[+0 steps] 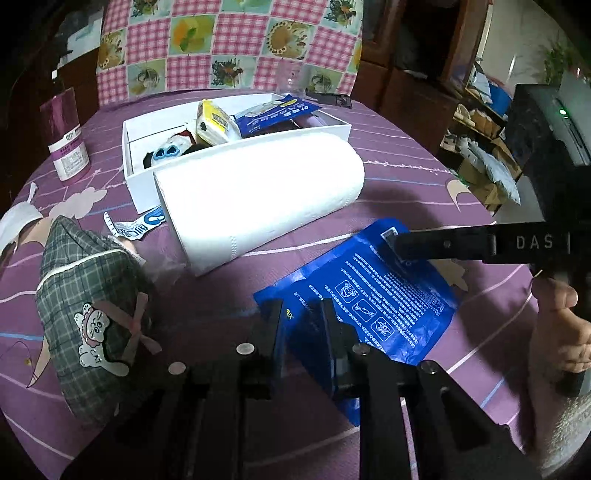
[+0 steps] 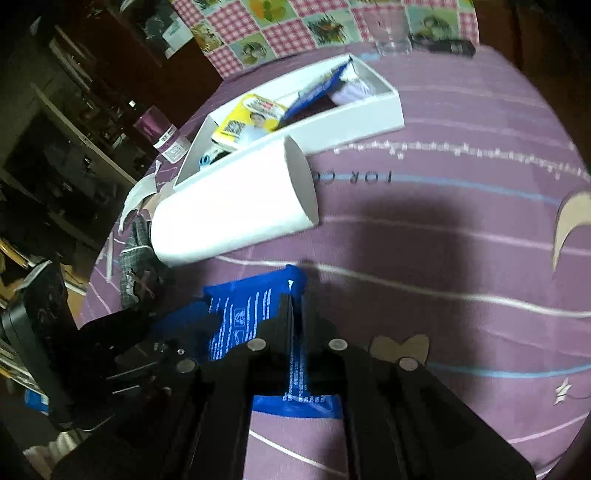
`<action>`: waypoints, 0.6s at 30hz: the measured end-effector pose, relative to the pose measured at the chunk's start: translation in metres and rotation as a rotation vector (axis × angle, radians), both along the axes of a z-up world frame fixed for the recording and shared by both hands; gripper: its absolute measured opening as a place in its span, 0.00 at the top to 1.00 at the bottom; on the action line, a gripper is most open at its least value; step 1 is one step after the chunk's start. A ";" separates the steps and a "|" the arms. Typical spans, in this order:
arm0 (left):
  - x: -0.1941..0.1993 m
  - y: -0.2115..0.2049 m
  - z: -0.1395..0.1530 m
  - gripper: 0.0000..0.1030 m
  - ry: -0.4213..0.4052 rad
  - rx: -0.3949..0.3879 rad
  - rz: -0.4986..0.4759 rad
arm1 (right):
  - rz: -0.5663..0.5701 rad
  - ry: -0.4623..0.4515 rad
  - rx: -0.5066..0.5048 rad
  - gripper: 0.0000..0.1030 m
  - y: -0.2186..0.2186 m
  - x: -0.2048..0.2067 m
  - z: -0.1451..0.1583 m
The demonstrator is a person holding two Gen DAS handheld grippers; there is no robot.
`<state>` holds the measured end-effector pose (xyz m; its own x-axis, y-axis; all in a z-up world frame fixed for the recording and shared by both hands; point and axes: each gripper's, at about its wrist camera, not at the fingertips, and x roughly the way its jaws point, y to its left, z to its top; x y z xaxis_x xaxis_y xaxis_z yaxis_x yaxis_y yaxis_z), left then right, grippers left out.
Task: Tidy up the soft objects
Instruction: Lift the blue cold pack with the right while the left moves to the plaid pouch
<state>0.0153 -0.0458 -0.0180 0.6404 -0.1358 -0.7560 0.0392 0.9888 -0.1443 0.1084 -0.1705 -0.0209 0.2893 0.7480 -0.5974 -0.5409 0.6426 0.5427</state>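
A blue printed packet [image 1: 388, 295] lies on the purple tablecloth, held at two ends. My left gripper [image 1: 301, 314] is shut on its near edge, with blue plastic bunched between the fingers. My right gripper [image 1: 400, 245] reaches in from the right and pinches the far corner. In the right wrist view the right gripper [image 2: 295, 306] has its jaws nearly together, shut on the blue packet [image 2: 236, 321]. A white paper towel roll [image 1: 258, 192] lies on its side just beyond the packet. Left of the left gripper sits a grey plaid pouch [image 1: 85, 295].
A white box [image 1: 295, 136] behind the roll holds a yellow tissue pack, another blue packet and a plush item. A purple bottle [image 1: 66, 136] stands at the far left. A small sachet [image 1: 136, 227] lies by the roll. A glass [image 2: 391, 33] stands at the far edge. A hand [image 1: 561, 332] holds the right gripper.
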 end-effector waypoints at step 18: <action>-0.001 0.004 0.001 0.83 0.001 -0.015 0.002 | 0.138 0.022 -0.001 0.51 0.014 -0.010 -0.006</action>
